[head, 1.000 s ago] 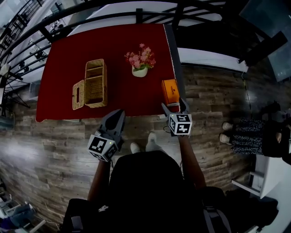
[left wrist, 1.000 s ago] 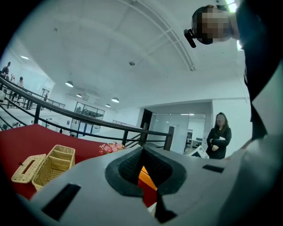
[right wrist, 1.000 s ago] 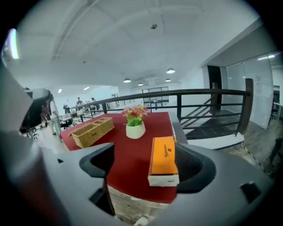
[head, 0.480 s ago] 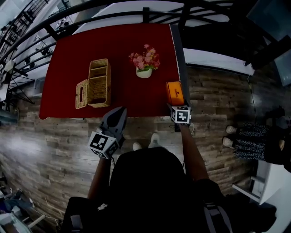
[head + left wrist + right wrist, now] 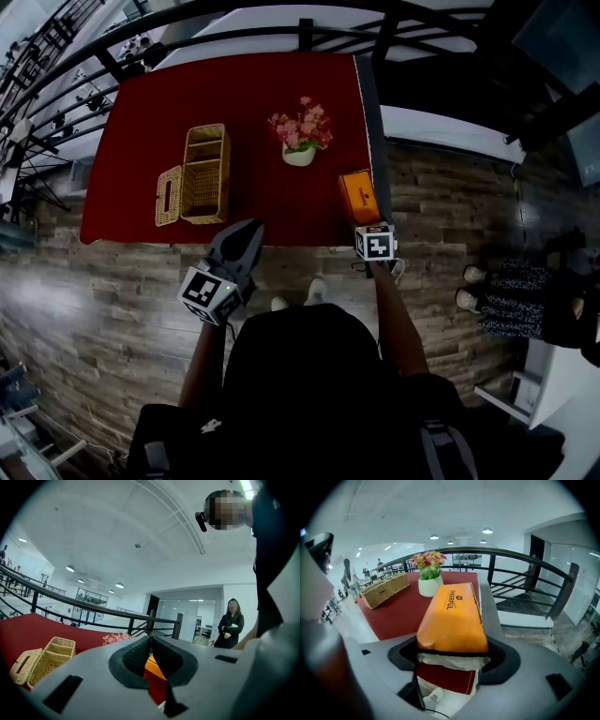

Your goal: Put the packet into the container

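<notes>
- Right gripper [image 5: 362, 221]: at the near-right edge of the red table [image 5: 234, 94], jaws wide and closing, with the near end of the orange packet [image 5: 356, 194] between them.
- Pads seem to touch both sides of the packet in the right gripper view; how firmly is unclear.
- Packet lies flat on the table's right edge, long axis running near to far, its near end over the table edge.
- Left gripper [image 5: 247, 229]: jaws fully together with nothing between them, held just off the table's near edge, tips pointing far.
- Wicker container [image 5: 204, 173]: on the left half of the table, open top, well apart from the packet.
- Flower pot [image 5: 300, 141]: stands between container and packet, farther back.
</notes>
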